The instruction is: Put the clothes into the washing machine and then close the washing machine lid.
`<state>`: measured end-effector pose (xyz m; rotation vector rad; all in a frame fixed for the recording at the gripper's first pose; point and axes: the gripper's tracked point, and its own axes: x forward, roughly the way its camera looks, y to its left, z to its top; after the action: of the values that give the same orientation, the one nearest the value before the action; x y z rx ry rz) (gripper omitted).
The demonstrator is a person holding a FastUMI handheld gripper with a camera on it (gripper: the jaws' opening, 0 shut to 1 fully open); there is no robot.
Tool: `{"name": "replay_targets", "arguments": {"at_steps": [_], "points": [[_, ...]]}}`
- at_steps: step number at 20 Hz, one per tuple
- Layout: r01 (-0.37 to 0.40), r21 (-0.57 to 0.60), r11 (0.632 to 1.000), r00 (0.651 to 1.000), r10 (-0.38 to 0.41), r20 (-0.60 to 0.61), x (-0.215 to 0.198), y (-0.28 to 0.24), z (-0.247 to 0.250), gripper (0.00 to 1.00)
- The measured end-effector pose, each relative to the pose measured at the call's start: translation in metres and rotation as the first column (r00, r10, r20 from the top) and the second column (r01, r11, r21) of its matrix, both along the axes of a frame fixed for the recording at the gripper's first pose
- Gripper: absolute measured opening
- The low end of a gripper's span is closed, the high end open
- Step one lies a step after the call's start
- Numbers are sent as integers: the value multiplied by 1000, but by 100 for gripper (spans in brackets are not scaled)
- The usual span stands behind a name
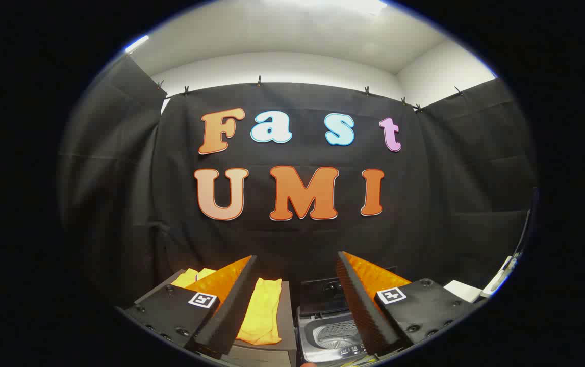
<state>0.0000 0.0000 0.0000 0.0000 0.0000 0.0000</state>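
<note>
A: Where does the gripper sit, and what is it doing?

B: Low in the middle of the frame. Its two orange fingers are spread wide apart with nothing between them, so it is released.

A: And the clothes?

B: A yellow cloth lies flat on a grey stand at the lower left of centre, just inside the left finger. More yellow fabric shows beyond that finger.

A: The washing machine?

B: Bottom centre, just beside the stand, between the fingers. Its lid stands raised at the back and the drum is open to view.
</note>
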Motion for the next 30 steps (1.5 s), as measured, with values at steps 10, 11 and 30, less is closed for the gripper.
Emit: {"name": "replay_targets", "arguments": {"at_steps": [10, 11, 30], "points": [[7, -15, 1000, 1000, -7, -5, 4, 2, 1, 98], [7, -15, 1000, 1000, -7, -5, 5, 2, 0, 98], [-145, 21, 989, 984, 146, -101, 79, 125, -45, 98]]}}
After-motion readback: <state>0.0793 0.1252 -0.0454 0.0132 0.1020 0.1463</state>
